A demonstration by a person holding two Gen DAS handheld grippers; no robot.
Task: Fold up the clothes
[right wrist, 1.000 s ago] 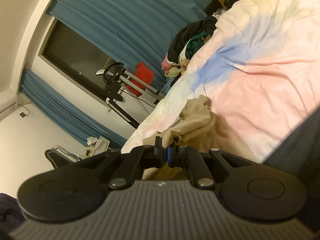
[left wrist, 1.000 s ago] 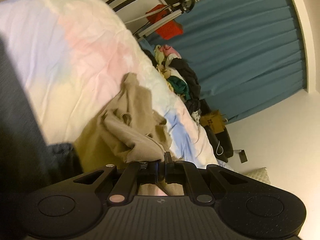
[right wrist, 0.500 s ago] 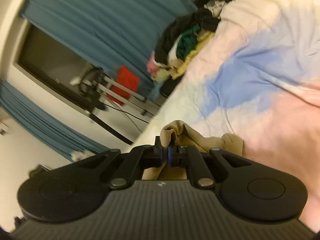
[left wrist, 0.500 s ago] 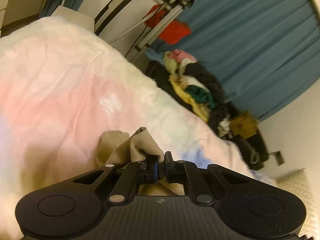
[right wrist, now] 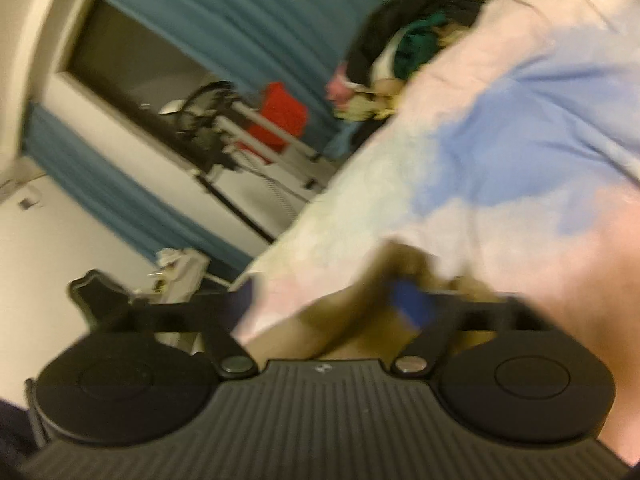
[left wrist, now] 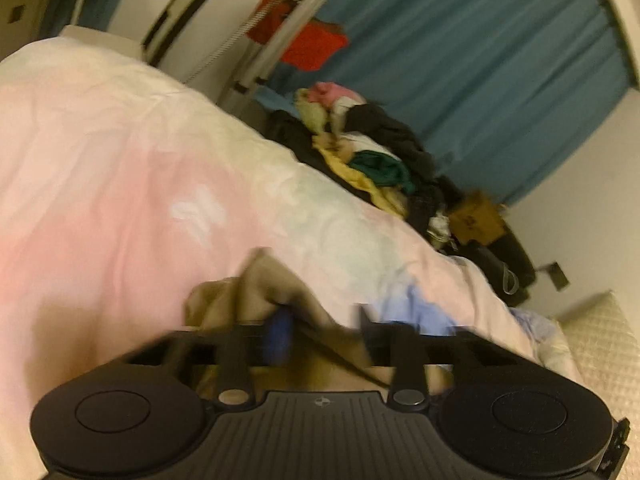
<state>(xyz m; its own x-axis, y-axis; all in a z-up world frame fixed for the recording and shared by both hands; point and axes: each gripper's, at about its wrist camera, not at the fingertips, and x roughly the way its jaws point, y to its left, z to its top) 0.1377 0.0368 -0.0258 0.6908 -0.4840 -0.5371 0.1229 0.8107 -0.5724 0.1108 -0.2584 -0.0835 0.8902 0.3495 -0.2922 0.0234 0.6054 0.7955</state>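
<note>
Garment (left wrist: 276, 292), tan, soft, light and limp by its look, bunched on the bedspread (left wrist: 120, 168) near its edge; left gripper (left wrist: 324, 332) and right gripper (right wrist: 328, 304) both spread apart over it; best taken by hems or corners.

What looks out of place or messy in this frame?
The tan garment lies bunched on the pastel duvet, not flat. Both grippers' jaws stand open around it. A heap of unfolded clothes sits past the bed's far edge. Motion blur hides detail.
</note>
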